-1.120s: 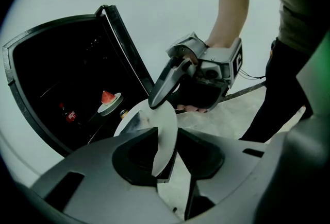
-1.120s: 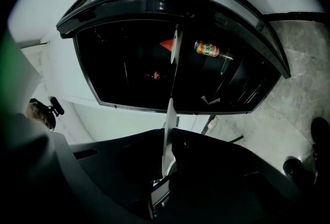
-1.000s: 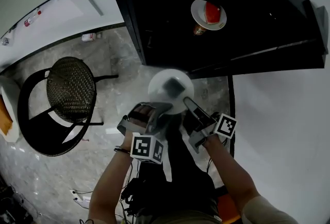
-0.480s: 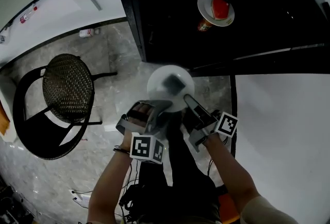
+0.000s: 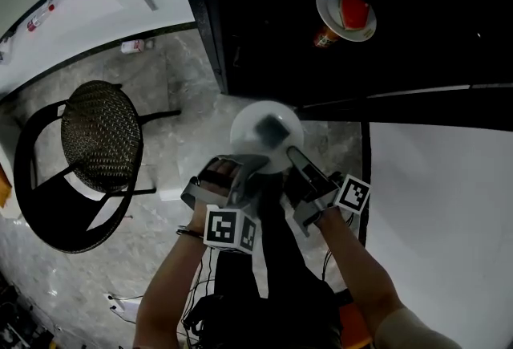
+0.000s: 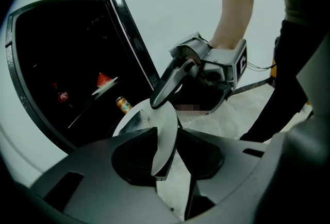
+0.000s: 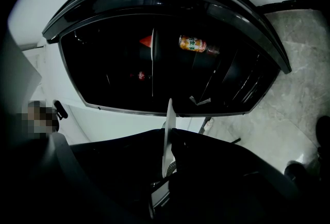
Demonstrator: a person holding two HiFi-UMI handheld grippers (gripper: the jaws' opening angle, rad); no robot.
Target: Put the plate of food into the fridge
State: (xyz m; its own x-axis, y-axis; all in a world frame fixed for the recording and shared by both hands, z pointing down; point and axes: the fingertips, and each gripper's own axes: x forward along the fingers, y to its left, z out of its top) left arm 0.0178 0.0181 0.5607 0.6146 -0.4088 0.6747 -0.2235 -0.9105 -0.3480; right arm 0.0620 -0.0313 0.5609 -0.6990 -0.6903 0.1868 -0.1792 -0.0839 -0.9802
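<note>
A white plate (image 5: 267,135) with a dark piece of food on it hangs in front of the open, dark fridge (image 5: 264,18). My left gripper (image 5: 253,165) is shut on its near left rim. My right gripper (image 5: 294,156) is shut on its near right rim. In the left gripper view the plate's rim (image 6: 164,135) sits clamped between the jaws, and the right gripper (image 6: 175,80) bites the far side. In the right gripper view the plate (image 7: 168,133) shows edge-on between the jaws, facing the fridge opening (image 7: 170,63).
Inside the fridge stand a plate with a watermelon slice (image 5: 346,10), a can (image 5: 324,38) and a red-labelled bottle (image 6: 63,96). A black chair with a woven seat (image 5: 100,139) stands on the marble floor at the left. A white panel (image 5: 441,203) fills the right.
Both grippers have sunk a little with the plate, grip unchanged. In the head view the watermelon plate and can have slid up and to the right.
</note>
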